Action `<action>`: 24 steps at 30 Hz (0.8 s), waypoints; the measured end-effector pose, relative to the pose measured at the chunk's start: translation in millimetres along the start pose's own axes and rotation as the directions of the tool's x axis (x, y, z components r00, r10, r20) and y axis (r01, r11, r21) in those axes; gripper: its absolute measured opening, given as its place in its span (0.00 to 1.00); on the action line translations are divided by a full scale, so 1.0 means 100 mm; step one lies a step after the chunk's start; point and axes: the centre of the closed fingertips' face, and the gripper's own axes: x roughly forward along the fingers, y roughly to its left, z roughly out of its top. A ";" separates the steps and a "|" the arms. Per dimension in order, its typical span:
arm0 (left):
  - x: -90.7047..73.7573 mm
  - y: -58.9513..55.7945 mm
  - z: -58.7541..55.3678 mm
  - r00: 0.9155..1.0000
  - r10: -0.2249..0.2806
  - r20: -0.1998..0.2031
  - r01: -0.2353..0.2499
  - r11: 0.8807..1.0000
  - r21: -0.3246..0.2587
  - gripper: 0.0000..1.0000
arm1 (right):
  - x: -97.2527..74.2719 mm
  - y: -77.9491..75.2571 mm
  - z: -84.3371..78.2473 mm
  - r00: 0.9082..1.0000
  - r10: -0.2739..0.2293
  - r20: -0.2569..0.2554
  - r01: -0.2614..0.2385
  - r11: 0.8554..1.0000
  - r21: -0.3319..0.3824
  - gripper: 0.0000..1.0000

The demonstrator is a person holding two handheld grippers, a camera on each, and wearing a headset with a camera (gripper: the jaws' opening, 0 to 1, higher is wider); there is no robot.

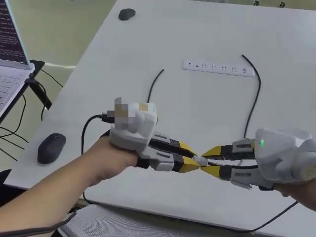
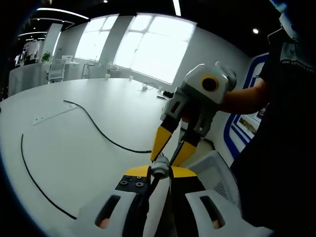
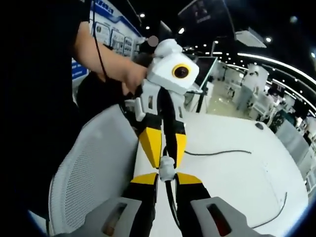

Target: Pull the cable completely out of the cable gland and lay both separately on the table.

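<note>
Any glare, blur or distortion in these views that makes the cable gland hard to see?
Head view: even light, pale table washed out, cable gland tiny and soft. Left gripper view: windows blown out, fisheye bends the table. Right gripper view: cable gland fairly sharp, edges curved, dim background.

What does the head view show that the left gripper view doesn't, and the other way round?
Head view: a laptop, a near mouse and a far mouse. Left gripper view: bright windows and the person's dark shirt. Both: the white table, power strip, loose black cables, and the left gripper and right gripper meeting at the cable gland.
</note>
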 end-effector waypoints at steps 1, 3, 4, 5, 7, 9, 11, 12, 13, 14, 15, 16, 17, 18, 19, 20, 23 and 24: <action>0.00 0.00 0.00 1.000 0.003 0.001 -0.003 1.000 0.012 0.15 | -0.01 -0.02 -0.01 1.000 -0.002 0.003 0.001 1.000 0.021 0.09; 0.00 0.00 0.00 1.000 0.004 0.000 -0.004 1.000 0.015 0.15 | -0.05 -0.05 -0.04 1.000 0.005 0.005 -0.005 0.995 0.101 0.13; 0.00 0.00 0.01 1.000 0.007 0.003 -0.007 1.000 0.023 0.15 | -0.08 -0.04 -0.04 0.999 0.024 0.021 -0.028 0.985 0.173 0.15; -0.01 -0.01 0.02 1.000 0.010 0.006 -0.010 0.999 0.036 0.15 | -0.09 -0.05 -0.04 0.999 0.032 0.035 -0.039 0.978 0.203 0.17; -0.01 -0.01 0.03 1.000 0.013 0.009 -0.013 0.999 0.047 0.15 | -0.13 -0.08 -0.01 0.996 0.038 0.080 -0.059 0.957 0.284 0.18; -0.02 -0.02 0.03 1.000 0.014 0.013 -0.015 0.998 0.069 0.15 | -0.19 -0.09 0.00 0.988 0.079 0.131 -0.129 0.893 0.432 0.19; -0.02 -0.03 0.02 1.000 0.015 0.006 -0.015 0.996 0.088 0.15 | -0.22 -0.16 0.01 0.981 0.083 0.173 -0.161 0.846 0.509 0.20; -0.02 -0.03 0.01 1.000 0.011 0.003 -0.012 0.995 0.096 0.15 | -0.23 -0.13 0.04 0.972 0.122 0.201 -0.214 0.813 0.541 0.20; -0.01 -0.04 -0.01 1.000 0.012 -0.001 -0.012 0.994 0.105 0.15 | -0.23 -0.16 0.06 0.968 0.119 0.220 -0.223 0.809 0.543 0.20; -0.01 -0.03 -0.02 1.000 0.014 -0.005 -0.013 0.992 0.127 0.15 | -0.24 -0.17 0.08 0.963 0.128 0.237 -0.242 0.795 0.557 0.20; -0.01 -0.04 -0.02 1.000 0.013 -0.007 -0.012 0.991 0.134 0.15 | -0.23 -0.14 0.10 0.958 0.151 0.245 -0.271 0.765 0.585 0.20; -0.01 -0.04 -0.02 1.000 0.013 -0.006 -0.013 0.990 0.138 0.15 | -0.22 -0.16 0.11 0.955 0.154 0.253 -0.279 0.756 0.592 0.20; -0.01 -0.05 -0.01 1.000 0.014 -0.002 -0.014 0.989 0.146 0.15 | -0.21 -0.14 0.12 0.949 0.174 0.264 -0.302 0.744 0.596 0.22; -0.01 -0.05 0.00 1.000 0.014 -0.001 -0.014 0.989 0.149 0.15 | -0.19 -0.14 0.11 0.947 0.185 0.263 -0.311 0.736 0.601 0.22; -0.01 -0.05 0.01 1.000 0.014 0.000 -0.014 0.988 0.153 0.15 | -0.16 -0.14 0.09 0.948 0.193 0.254 -0.312 0.731 0.607 0.22; -0.01 -0.05 0.01 1.000 0.015 0.000 -0.014 0.987 0.157 0.15 | -0.15 -0.12 0.08 0.946 0.203 0.254 -0.319 0.722 0.614 0.22; -0.01 -0.05 0.01 1.000 0.016 -0.003 -0.015 0.987 0.162 0.15 | -0.10 -0.07 0.07 0.936 0.238 0.258 -0.349 0.698 0.625 0.21; -0.01 -0.05 0.00 1.000 0.014 -0.007 -0.013 0.986 0.167 0.15 | -0.09 -0.05 0.07 0.936 0.245 0.254 -0.352 0.692 0.630 0.20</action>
